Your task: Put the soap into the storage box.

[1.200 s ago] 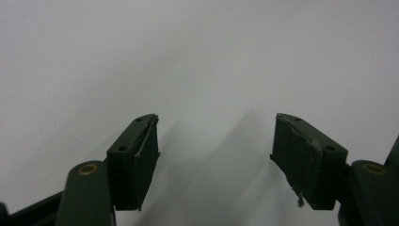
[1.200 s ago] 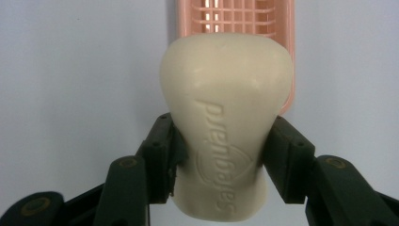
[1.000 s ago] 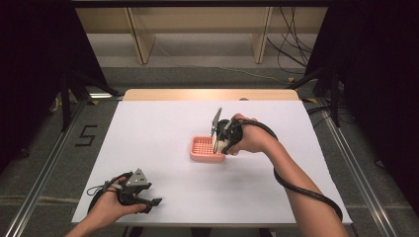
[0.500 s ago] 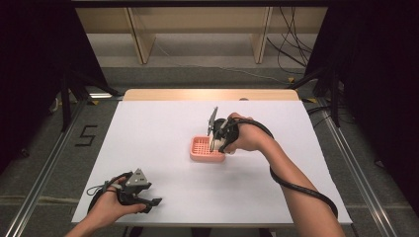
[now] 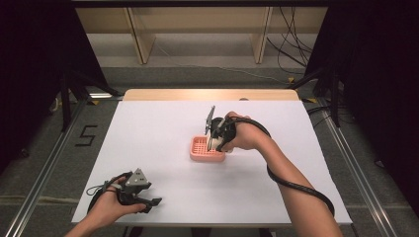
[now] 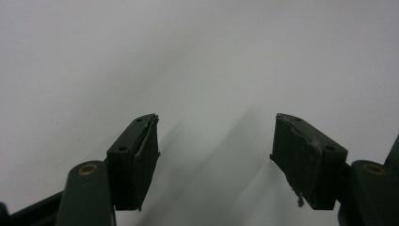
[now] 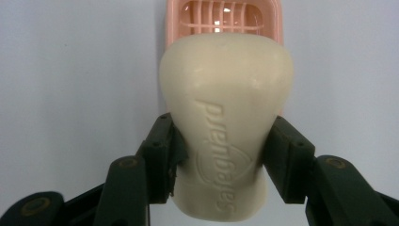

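A cream bar of soap [image 7: 226, 117] with raised lettering is clamped between the black jaws of my right gripper [image 7: 221, 155], which is shut on it. Beneath the soap lies a pink slotted soap dish [image 7: 221, 16]. In the high view that pink soap dish [image 5: 202, 149] rests near the middle of the white table, and the right gripper [image 5: 215, 140] hovers over its right part with the soap. My left gripper [image 5: 148, 203] rests low at the table's front left corner. Its jaws stand wide apart in the left gripper view, the left gripper [image 6: 214, 155] open over bare white tabletop.
The white table [image 5: 148, 133] has a wooden strip along its far edge. A black cable [image 5: 291, 185] runs along the right forearm. Wooden shelving [image 5: 197, 29] stands beyond the table, and metal rails flank both sides on the floor.
My right gripper with the soap has shifted slightly left, over the soap dish. The left gripper has stayed in place.
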`<state>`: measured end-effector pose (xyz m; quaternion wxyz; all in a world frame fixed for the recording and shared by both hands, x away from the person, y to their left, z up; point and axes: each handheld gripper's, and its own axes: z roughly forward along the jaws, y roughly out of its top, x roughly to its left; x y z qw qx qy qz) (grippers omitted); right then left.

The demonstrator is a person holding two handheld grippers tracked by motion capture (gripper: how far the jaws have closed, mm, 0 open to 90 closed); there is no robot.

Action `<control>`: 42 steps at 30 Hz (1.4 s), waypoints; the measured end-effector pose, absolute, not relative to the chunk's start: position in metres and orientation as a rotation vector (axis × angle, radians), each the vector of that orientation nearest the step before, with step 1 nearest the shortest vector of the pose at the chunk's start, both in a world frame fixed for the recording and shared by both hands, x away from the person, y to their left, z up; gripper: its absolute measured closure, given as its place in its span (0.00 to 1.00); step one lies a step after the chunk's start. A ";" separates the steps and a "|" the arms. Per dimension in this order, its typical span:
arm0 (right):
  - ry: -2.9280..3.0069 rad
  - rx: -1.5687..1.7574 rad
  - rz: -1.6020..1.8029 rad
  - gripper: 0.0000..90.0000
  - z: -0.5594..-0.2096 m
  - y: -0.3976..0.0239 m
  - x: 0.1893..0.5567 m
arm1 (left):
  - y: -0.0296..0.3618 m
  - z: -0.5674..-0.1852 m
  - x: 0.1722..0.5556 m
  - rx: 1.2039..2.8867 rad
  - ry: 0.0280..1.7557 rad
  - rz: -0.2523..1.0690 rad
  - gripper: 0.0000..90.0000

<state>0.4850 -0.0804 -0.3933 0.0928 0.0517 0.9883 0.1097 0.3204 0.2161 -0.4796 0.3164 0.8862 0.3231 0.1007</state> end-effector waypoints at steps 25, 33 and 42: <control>2.932 0.149 0.312 0.56 -0.398 -0.071 0.489 | 0.216 -0.479 0.320 2.327 0.854 0.261 0.35; 2.929 0.166 0.309 0.56 -0.399 -0.068 0.491 | 0.217 -0.479 0.320 2.331 0.849 0.263 0.35; 2.947 0.200 0.293 0.56 -0.400 -0.064 0.492 | 0.217 -0.478 0.320 2.336 0.857 0.255 0.35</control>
